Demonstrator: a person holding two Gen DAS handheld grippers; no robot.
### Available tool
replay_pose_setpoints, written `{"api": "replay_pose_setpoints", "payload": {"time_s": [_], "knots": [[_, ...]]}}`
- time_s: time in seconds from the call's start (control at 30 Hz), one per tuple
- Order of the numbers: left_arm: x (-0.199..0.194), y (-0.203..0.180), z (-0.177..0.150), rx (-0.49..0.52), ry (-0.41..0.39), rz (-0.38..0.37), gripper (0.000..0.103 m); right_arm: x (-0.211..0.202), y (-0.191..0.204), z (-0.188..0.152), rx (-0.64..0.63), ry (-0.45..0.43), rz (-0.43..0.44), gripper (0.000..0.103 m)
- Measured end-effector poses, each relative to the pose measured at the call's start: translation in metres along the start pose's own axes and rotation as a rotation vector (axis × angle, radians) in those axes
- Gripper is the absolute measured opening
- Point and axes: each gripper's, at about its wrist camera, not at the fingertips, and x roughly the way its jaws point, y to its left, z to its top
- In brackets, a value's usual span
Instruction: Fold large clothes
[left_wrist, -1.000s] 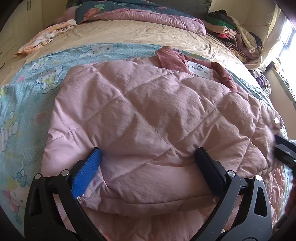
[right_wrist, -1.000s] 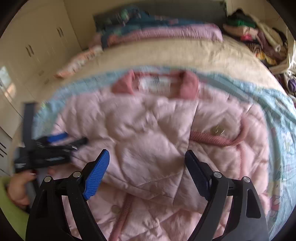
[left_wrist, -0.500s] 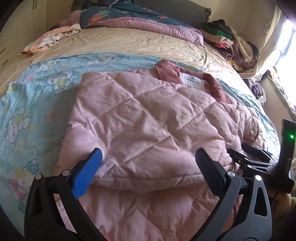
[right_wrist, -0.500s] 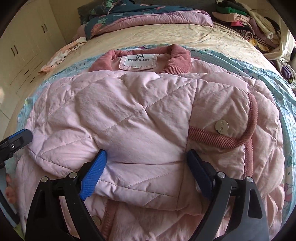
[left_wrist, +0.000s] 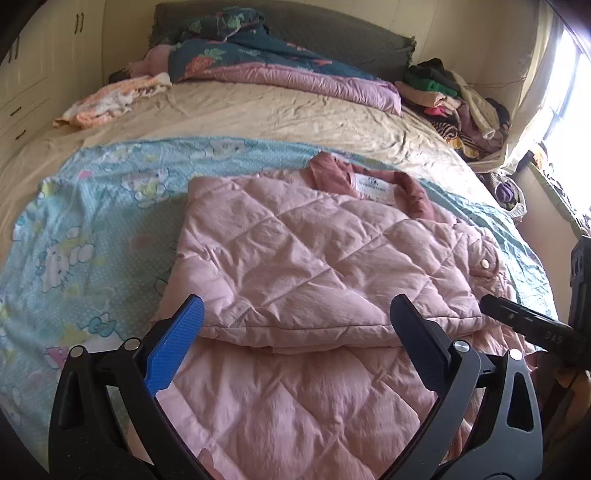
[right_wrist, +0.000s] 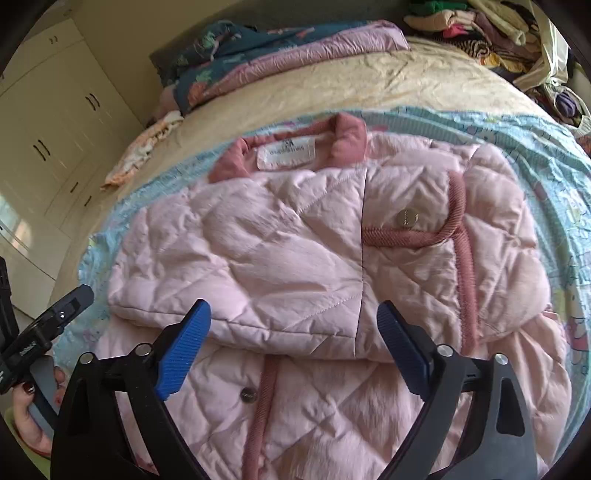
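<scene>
Black plastic left gripper (left_wrist: 295, 325) and right gripper (right_wrist: 293, 325) have ribbed blue pads (right_wrist: 183, 349), silver screws; dark red nails (right_wrist: 27, 387).

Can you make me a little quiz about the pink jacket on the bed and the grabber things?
1. True or false: the right gripper is squeezing the pink jacket.
2. What lies right under the jacket? A) bare floor B) blue cartoon sheet C) a table
3. Fill in: the white label sits inside the darker pink ____.

Key: 1 false, its jaws have just been opening and stand wide with nothing pinched, as do the left gripper's. 2 B. 3 collar.
</scene>
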Motion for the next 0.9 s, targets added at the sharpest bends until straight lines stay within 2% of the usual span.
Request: {"api": "replay_pose_setpoints", "payload": {"time_s": [0.3, 0.9], "knots": [[-0.034, -0.002, -0.006, -0.015, -0.040, -0.034, 0.095, -0.052, 0.010, -0.009, -0.017, -0.090, 0.032, 0.098], [-0.089, -0.004, -0.020, -0.010, -0.101, -0.061, 0.095, -0.134, 0.026, -0.028, -0.055, -0.205, 0.068, 0.099]]}}
